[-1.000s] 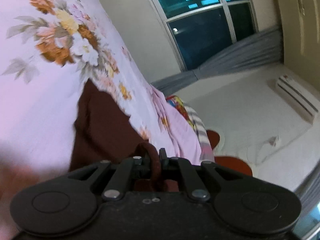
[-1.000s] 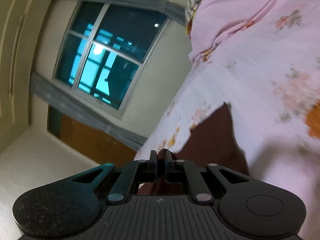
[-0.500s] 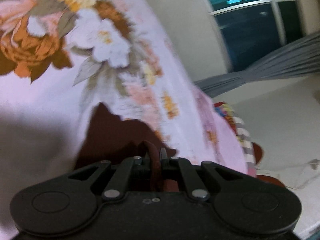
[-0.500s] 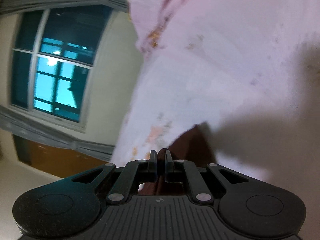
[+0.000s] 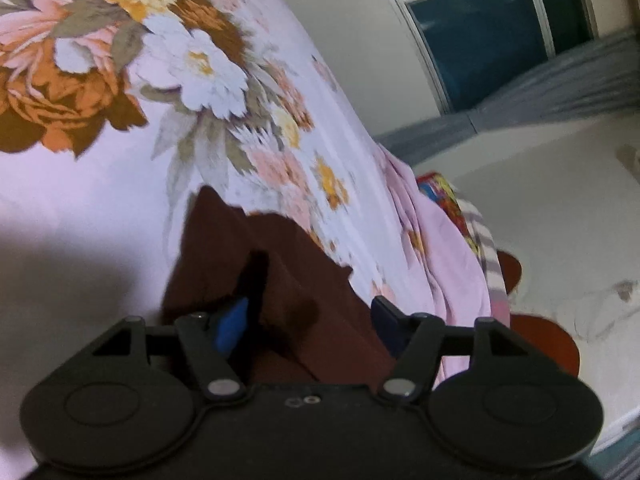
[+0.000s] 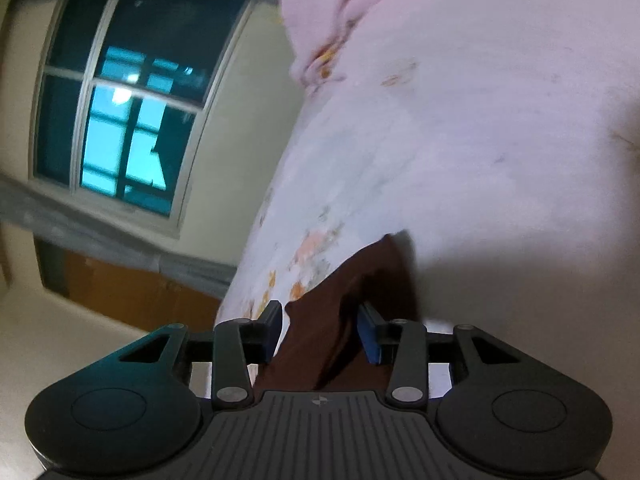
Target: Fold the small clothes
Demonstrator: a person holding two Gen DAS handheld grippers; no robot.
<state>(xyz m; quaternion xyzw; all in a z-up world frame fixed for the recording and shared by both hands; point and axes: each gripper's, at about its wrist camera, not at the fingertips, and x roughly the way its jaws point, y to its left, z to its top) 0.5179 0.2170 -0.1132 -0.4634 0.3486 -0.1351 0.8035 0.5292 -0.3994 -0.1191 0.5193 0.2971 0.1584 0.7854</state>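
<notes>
Left gripper (image 5: 308, 320): jaws spread wide, gripping nothing; blue pads (image 5: 230, 326) visible. Dark maroon cloth garment (image 5: 256, 264) lies betw. the fingers, on the pink floral-print bedsheet (image 5: 100, 168), w/ a fold ridge running down its middle.

Right gripper (image 6: 322, 330): jaws likewise apart, no grip. Same garment (image 6: 340, 312) sits betw. them on the sheet (image 6: 480, 140). Dark-paned window (image 6: 120, 100) in bkgd.

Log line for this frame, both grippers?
left gripper: open | right gripper: open | brown garment: lying between jaws on floral sheet
</notes>
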